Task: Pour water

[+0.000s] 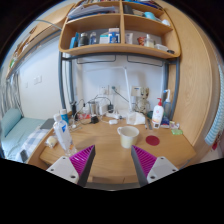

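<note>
Tabletop [100, 150]: light wood, smooth, with a soft sheen.
Cup [127, 136]: white, matt, plastic or paper; which of the two cannot be told.
Shelf unit [120, 45] above the tabletop: the same light wood, smooth boards.
Spray bottle [62, 133]: pale plastic, slightly glossy.
White bottle [157, 114] with red cap: glossy plastic.
Round coaster [152, 141]: dark magenta, matt.
Wall [105, 75] behind the tabletop: white, smooth panels, faintly glossy.
Tongs [112, 163]: fingers standing apart, grey matt casing, inner pads [82, 158] magenta with a fine ribbed texture.
Bedding [15, 128] beside the tabletop: pale green cloth, soft, matt.
</note>
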`<state>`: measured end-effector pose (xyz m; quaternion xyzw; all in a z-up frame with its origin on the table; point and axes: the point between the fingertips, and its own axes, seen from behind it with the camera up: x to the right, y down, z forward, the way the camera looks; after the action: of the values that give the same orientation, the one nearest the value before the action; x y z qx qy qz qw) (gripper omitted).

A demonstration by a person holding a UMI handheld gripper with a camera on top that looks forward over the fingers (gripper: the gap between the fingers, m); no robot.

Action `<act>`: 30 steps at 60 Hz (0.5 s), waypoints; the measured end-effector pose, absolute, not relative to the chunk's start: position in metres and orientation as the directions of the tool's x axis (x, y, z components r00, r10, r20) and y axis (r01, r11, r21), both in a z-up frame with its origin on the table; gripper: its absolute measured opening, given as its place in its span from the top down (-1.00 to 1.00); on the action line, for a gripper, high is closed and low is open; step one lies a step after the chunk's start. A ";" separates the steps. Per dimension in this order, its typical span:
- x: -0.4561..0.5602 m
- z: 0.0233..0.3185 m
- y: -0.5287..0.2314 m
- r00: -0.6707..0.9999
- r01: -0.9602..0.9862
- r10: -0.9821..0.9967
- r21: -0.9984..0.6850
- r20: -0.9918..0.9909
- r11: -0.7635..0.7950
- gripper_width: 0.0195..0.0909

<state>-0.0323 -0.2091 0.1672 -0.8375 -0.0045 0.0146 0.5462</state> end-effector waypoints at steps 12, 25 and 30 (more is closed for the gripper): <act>-0.126 0.137 -0.204 0.994 -0.041 0.071 -0.907 -0.078 -0.420 -0.49; -0.208 0.100 -0.173 0.990 0.016 0.131 -0.901 -0.046 -0.433 -0.51; -0.223 0.096 -0.152 0.990 0.025 0.136 -0.902 -0.037 -0.431 -0.52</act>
<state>-0.2234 -0.1522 0.0955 -0.8444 -0.0477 0.0521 0.5311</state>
